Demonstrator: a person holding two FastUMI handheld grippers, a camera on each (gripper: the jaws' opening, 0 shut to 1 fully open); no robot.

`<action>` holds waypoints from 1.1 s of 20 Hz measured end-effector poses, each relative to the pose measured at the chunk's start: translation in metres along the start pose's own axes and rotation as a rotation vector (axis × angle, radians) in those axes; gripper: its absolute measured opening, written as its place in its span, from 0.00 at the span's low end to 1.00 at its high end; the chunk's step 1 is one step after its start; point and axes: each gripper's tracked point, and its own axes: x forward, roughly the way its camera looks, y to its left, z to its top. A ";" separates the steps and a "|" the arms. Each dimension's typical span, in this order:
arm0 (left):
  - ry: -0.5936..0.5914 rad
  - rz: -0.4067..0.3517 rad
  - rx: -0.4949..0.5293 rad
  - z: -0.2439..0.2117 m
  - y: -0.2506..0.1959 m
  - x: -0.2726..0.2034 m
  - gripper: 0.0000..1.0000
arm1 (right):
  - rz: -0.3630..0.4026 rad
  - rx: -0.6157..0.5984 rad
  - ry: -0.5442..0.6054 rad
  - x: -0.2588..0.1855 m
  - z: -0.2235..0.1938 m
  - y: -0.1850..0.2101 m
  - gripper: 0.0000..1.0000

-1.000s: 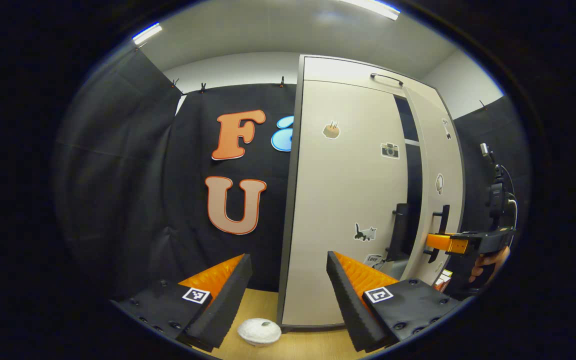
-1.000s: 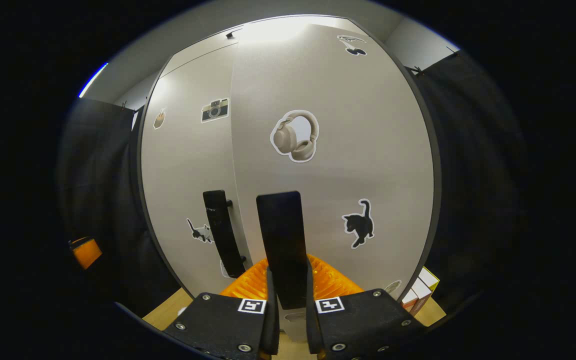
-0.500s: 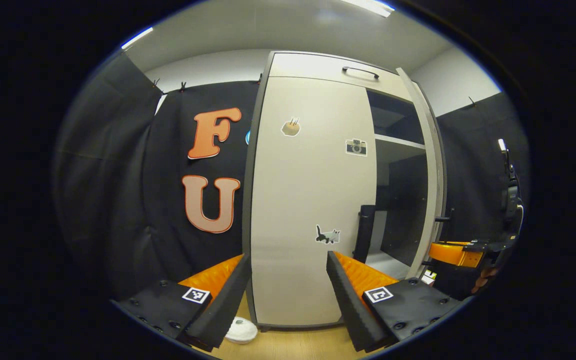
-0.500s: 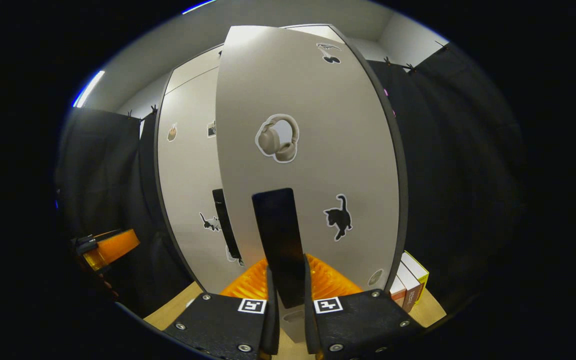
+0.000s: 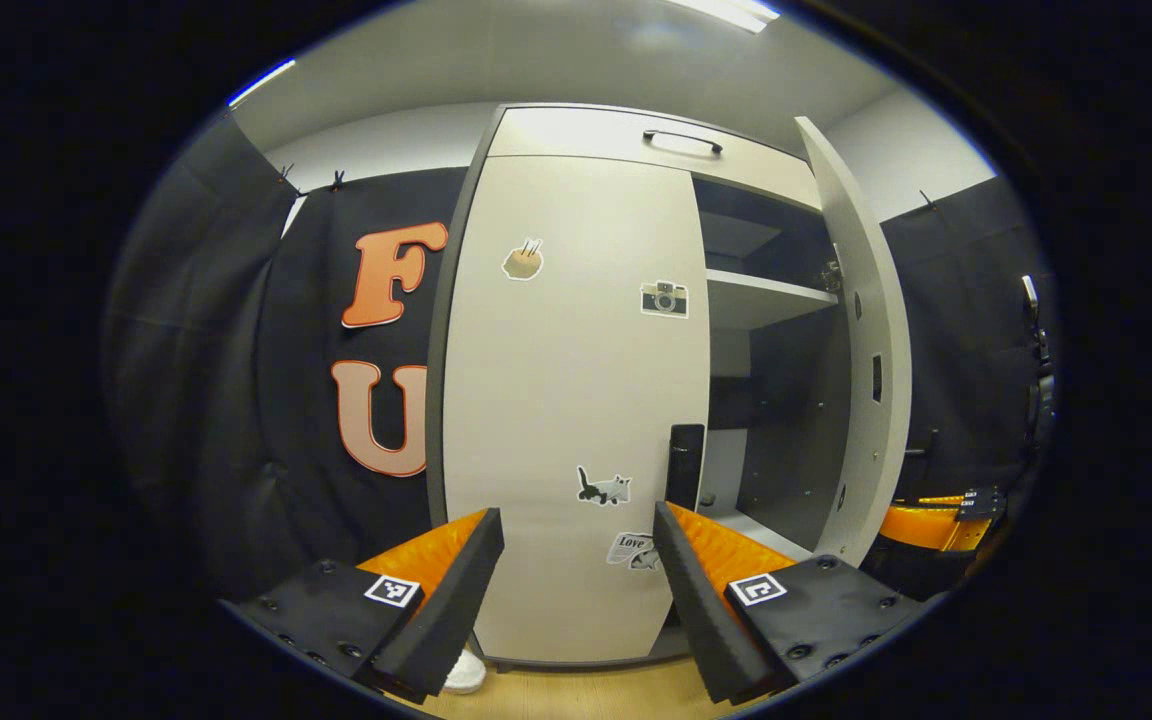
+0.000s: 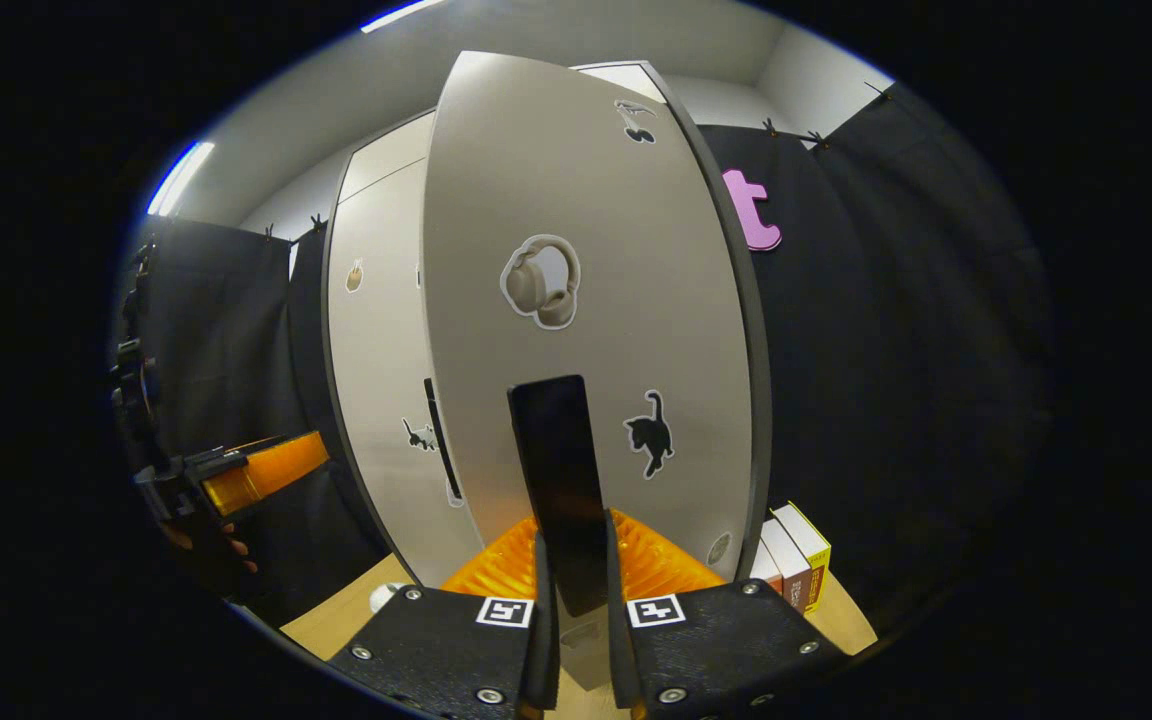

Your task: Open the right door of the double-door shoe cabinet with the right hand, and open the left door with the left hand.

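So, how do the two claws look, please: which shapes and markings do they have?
Both are alike. The left claw has two wedge-shaped fingers with ribbed inner faces; each sits on a flat plate with screw heads and a square black-and-white marker. The right claw has the same.

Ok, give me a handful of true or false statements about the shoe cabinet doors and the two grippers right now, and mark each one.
1. The right door is swung open. True.
2. The left door is open too. False: it sits shut.
3. The right gripper is shut on the right door handle. True.
4. The left gripper grips the left door handle. False: its fingers are spread, short of it.
5. Boxes stand beside the cabinet. True.
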 end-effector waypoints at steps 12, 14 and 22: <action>0.033 0.018 0.026 -0.017 -0.001 0.003 0.96 | -0.043 -0.011 -0.024 -0.012 0.005 -0.018 0.22; 0.033 0.026 0.022 -0.017 0.002 0.001 0.96 | -0.059 -0.033 -0.024 -0.013 0.004 -0.023 0.19; 0.080 0.042 -0.007 -0.035 0.005 0.001 0.96 | -0.091 -0.068 -0.044 -0.019 0.011 -0.041 0.15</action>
